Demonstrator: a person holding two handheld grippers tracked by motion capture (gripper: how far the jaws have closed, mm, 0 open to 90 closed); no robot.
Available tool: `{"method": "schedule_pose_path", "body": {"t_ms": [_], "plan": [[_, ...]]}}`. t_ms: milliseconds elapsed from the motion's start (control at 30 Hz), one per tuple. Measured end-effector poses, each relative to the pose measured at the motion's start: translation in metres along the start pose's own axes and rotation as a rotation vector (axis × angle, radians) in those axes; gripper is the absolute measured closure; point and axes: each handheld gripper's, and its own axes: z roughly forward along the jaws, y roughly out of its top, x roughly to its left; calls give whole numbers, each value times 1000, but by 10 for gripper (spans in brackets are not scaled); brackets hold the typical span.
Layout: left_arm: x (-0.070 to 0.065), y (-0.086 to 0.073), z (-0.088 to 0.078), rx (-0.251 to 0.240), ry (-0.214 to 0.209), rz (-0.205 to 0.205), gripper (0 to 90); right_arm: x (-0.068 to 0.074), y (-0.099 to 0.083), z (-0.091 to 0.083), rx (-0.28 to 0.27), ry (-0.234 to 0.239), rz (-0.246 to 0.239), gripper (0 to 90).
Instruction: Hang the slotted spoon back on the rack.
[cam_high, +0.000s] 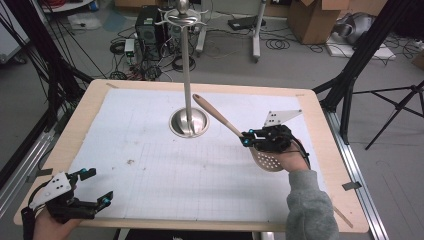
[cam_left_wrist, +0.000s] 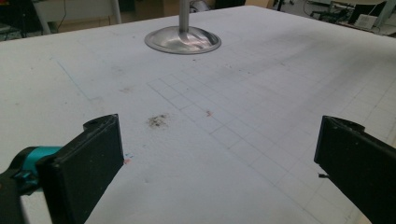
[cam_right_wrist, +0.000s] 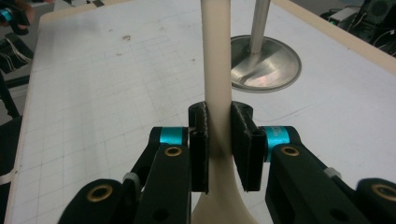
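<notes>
Right tongs (cam_right_wrist: 218, 140) clamped narrow on wooden slotted spoon (cam_high: 227, 125) handle, near metal stand (cam_high: 188, 122). Left tongs (cam_left_wrist: 219, 154) wide, empty, well apart from stand.

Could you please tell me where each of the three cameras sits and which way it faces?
High view: above the person's side, looking forward and down on the table; both forearms and grippers show.
Left gripper view: low on the left gripper, looking across the mat past its open jaws.
Right gripper view: on the right gripper, looking along the slotted wooden spatula it clamps.
Shared: all three show the metal stand.
</notes>
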Motion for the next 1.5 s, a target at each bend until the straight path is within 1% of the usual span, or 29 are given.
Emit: {"method": "schedule_pose_path", "body": {"t_ms": [200,233,367,433,533,567,633,667,833,933,1033,1167,1267,1300,1367,1433,1500], "plan": [[0,0,0,1,1,-3,17,-2,4,-10,-18,-11,3,780],[0,0,0,2,1,-2,17,-2,5,-12,-21,-19,7,780],[0,0,0,-4,3,-1,17,-4,9,-19,-51,-39,15,780],[0,-1,0,-3,2,-6,17,-5,11,-23,-66,-41,21,780],[1,-1,-1,0,1,-5,17,-5,14,-27,-75,-52,27,780],[1,-1,-1,1,3,-6,17,-6,15,-28,-78,-59,19,780],[0,-1,0,-2,2,-6,17,-6,17,-30,-78,-82,23,780],[0,-1,0,-3,2,-7,17,-7,17,-31,-79,-101,33,780],[1,-1,0,-2,0,-10,17,-12,18,-37,-107,-125,63,780],[1,-1,0,-4,-2,-9,17,-14,19,-42,-115,-135,70,780],[1,-1,-1,-5,-2,-5,17,-14,22,-46,-115,-149,69,780],[1,-1,-1,-8,1,-9,17,-14,29,-51,-133,-168,65,780],[1,-1,-1,-9,1,-10,17,-13,33,-53,-144,-179,59,780],[1,-1,-1,-8,-1,-11,17,-13,35,-53,-144,-183,64,780],[1,-1,0,-6,-1,-9,17,-12,38,-53,-133,-210,63,780],[1,-2,1,-2,-5,-7,17,-12,41,-52,-135,-227,61,780],[1,-1,0,-1,-4,-7,17,-11,43,-50,-140,-232,68,780]]}}
